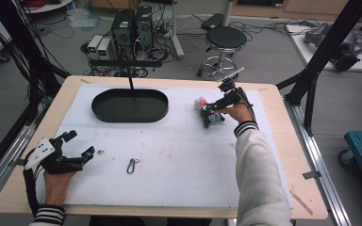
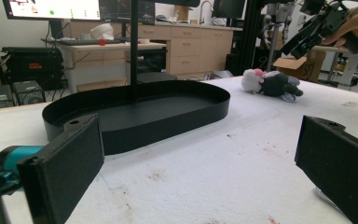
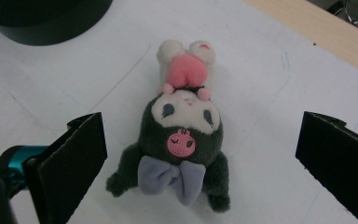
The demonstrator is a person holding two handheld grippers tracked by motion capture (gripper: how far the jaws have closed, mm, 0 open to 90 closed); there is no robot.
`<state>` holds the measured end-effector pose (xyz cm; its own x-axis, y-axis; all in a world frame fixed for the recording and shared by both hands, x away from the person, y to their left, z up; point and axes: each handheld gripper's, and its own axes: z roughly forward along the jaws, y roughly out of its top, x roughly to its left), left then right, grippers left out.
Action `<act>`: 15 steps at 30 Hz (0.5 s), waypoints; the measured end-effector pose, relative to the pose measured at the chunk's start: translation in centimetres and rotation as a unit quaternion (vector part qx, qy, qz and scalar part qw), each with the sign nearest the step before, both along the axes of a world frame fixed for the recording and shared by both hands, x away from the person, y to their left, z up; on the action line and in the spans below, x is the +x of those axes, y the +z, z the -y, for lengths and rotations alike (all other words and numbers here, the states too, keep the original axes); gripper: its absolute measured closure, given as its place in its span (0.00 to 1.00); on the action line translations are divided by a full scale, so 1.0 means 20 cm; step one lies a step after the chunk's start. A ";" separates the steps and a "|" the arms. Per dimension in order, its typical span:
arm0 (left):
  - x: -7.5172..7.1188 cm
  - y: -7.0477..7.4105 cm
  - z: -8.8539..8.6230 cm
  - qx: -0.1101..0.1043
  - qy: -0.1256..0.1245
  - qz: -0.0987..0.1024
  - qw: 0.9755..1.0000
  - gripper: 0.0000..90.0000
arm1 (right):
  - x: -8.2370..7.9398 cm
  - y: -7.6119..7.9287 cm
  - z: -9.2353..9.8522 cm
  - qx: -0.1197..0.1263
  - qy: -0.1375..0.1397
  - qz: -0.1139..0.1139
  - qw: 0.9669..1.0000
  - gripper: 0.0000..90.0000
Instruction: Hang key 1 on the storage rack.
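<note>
A small plush toy [image 3: 182, 140], dark grey with a white face, pink patch and lilac bow, lies on the white mat [image 1: 184, 155] at the right [image 1: 207, 112]. My right gripper [image 1: 213, 113] hangs just above it, open, jaws spread on either side of the toy [image 3: 200, 168]. A black oval tray [image 1: 129, 105] sits at the back left of the mat, also in the left gripper view [image 2: 140, 114]. My left gripper [image 1: 78, 145] rests at the mat's near left, open and empty [image 2: 200, 163]. The plush toy [image 2: 272, 84] and right gripper [image 2: 307, 37] appear far off there.
A small metal carabiner [image 1: 132, 165] lies on the mat near the front centre. A thin black post [image 1: 131, 77] rises from the tray's far side. The wooden table edge [image 1: 283, 141] borders the mat on the right. A stool [image 1: 225, 40] stands behind the table.
</note>
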<state>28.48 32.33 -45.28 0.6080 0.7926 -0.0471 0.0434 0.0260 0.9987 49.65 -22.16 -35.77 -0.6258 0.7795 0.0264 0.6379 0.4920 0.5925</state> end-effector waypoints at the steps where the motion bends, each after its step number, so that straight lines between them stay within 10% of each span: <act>1: 0.00 0.00 0.00 0.001 0.000 0.000 1.000 0.02 | 0.00 -0.01 0.00 -0.003 0.000 -0.002 1.000 0.01; 15: 0.00 0.00 0.00 -0.002 0.000 0.001 1.000 0.02 | 0.06 -0.12 -0.05 -0.008 -0.011 -0.028 1.000 0.01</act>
